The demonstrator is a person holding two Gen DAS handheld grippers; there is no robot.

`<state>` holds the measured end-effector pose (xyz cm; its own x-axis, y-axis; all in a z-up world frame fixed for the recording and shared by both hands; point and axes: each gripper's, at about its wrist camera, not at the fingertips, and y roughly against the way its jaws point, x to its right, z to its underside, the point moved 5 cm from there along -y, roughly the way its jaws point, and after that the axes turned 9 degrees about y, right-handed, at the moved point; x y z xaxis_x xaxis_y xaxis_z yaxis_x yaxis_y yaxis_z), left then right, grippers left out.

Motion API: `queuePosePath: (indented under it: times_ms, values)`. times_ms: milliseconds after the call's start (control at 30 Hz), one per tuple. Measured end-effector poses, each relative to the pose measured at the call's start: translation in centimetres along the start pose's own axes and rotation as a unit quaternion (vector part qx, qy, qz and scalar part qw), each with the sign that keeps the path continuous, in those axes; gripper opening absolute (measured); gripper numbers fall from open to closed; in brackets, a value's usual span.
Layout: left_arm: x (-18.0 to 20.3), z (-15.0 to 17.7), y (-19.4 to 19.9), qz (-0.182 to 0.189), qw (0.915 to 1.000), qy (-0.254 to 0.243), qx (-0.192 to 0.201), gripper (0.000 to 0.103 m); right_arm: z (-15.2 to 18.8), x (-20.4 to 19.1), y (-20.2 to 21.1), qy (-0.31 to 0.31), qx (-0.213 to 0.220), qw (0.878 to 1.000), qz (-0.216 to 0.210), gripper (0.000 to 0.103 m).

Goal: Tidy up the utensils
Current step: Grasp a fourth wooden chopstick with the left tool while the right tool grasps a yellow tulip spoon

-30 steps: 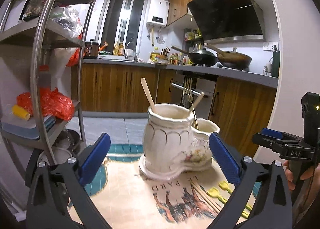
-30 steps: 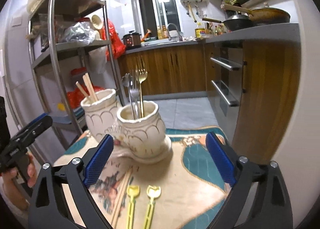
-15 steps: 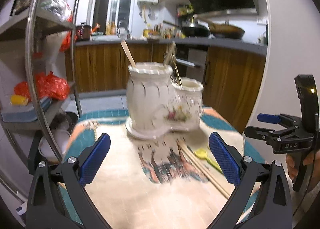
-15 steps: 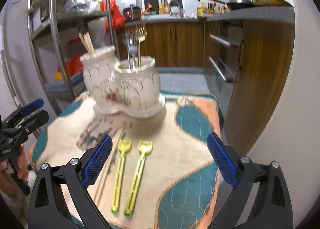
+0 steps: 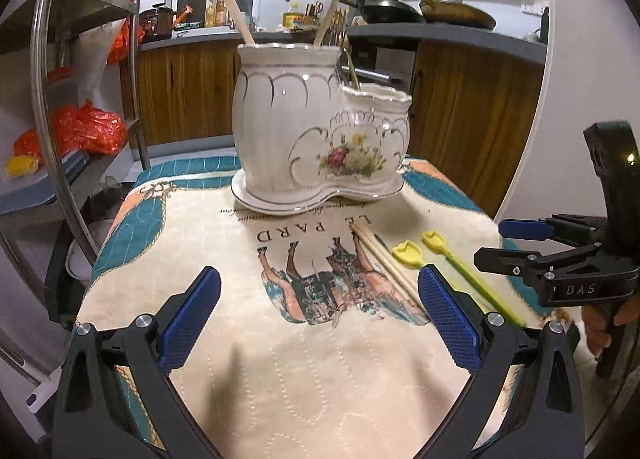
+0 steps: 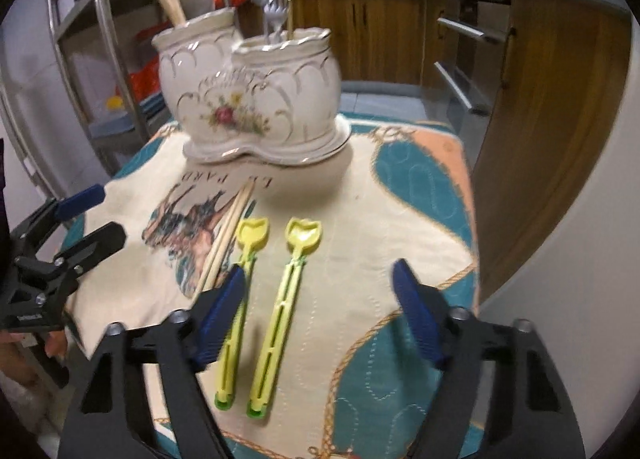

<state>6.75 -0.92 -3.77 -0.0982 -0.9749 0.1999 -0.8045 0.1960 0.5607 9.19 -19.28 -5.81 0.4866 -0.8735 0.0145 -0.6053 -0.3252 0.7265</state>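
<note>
Hovering over the tabletop [image 5: 304,371], I kept both hand-held grippers, left [image 5: 320,317] and right [image 6: 320,315], spread apart, the right above two yellow spoons [image 6: 276,311].

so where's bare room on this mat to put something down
Free: the near mat in front of the left gripper, and the teal-and-peach stretch right of the yellow spoons. Crowded: the strip below the ceramic holder, where chopsticks lie beside the spoons.

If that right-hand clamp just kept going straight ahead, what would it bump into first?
Probably the right-hand yellow spoon lying between the open jaws of the right gripper; beyond it stands the ceramic utensil holder. Depth is hard to judge.
</note>
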Motion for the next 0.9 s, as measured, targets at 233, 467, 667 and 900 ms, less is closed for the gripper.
queuePosePath:
  times_ms: [233,467,667,900]
  values:
    - [0.6,0.3,-0.8,-0.001,0.9998,-0.014,-0.017,0.097,0.2,-0.9,-1.8,0.007,-0.037,0.999,-0.025,0.031]
    - [2.9,0.6,-1.7,0.007,0.998,-0.023,-0.058,0.09,0.4,-0.4,-2.4,0.009,-0.032,0.999,-0.027,0.011]
    - [3.8,0.8,-3.2,-0.011,0.9947,-0.003,-0.102,0.067,0.5,1.1,-1.5,-0.005,-0.007,0.999,-0.031,0.011]
    - [4.9,1.7,-4.5,-0.025,0.9904,-0.005,-0.136,0.054,0.5,1.7,-1.2,-0.006,0.007,0.999,-0.037,0.011]
